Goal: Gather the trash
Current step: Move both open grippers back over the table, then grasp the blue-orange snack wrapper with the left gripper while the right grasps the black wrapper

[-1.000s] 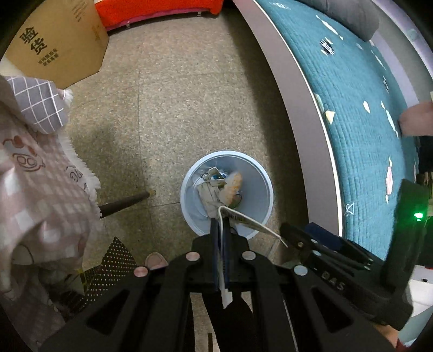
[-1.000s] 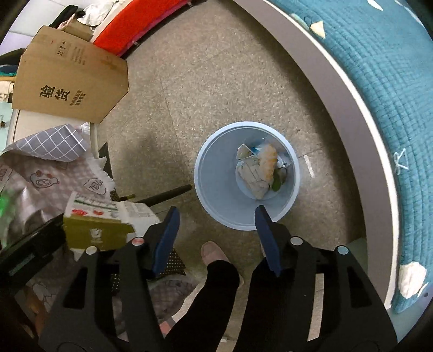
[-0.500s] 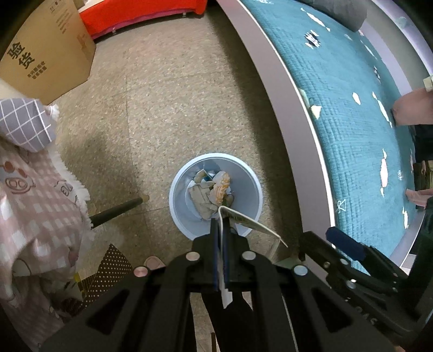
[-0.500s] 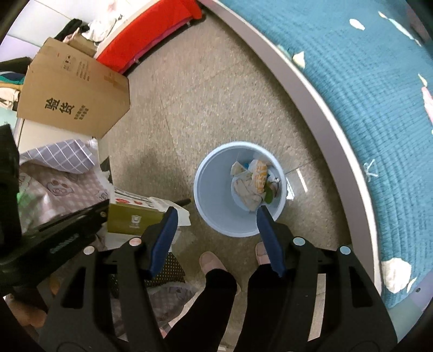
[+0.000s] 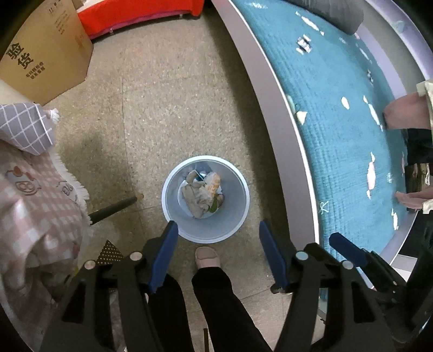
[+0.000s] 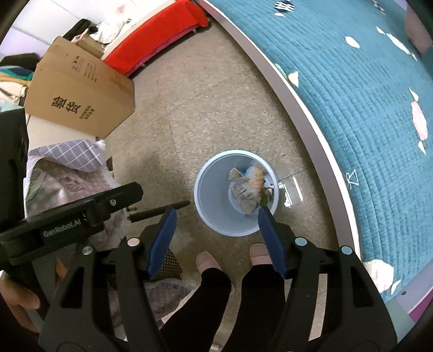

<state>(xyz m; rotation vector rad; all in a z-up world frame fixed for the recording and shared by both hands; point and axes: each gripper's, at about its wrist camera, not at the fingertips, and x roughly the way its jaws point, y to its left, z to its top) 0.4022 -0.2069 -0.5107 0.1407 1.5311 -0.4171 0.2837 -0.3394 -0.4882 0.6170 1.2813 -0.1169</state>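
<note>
A pale blue trash bin (image 5: 173,205) stands on the speckled floor below me, also in the right wrist view (image 6: 208,205). Crumpled paper and wrappers (image 5: 203,193) lie in its bottom, seen too in the right wrist view (image 6: 247,189). My left gripper (image 5: 217,230) is open and empty, high above the bin's near rim. My right gripper (image 6: 216,215) is open and empty, also high above the bin. The left gripper's body shows in the right wrist view (image 6: 67,222).
A bed with a teal quilt (image 5: 338,113) and grey edge (image 5: 284,108) runs along the right. A cardboard box (image 5: 43,51) and red furniture (image 5: 140,10) stand at the back. Pink checked cloth (image 5: 32,205) lies left. The person's feet (image 6: 205,260) stand beside the bin.
My left gripper has opened and the paper box it held is gone from its jaws. Both grippers have risen, so the bin looks smaller.
</note>
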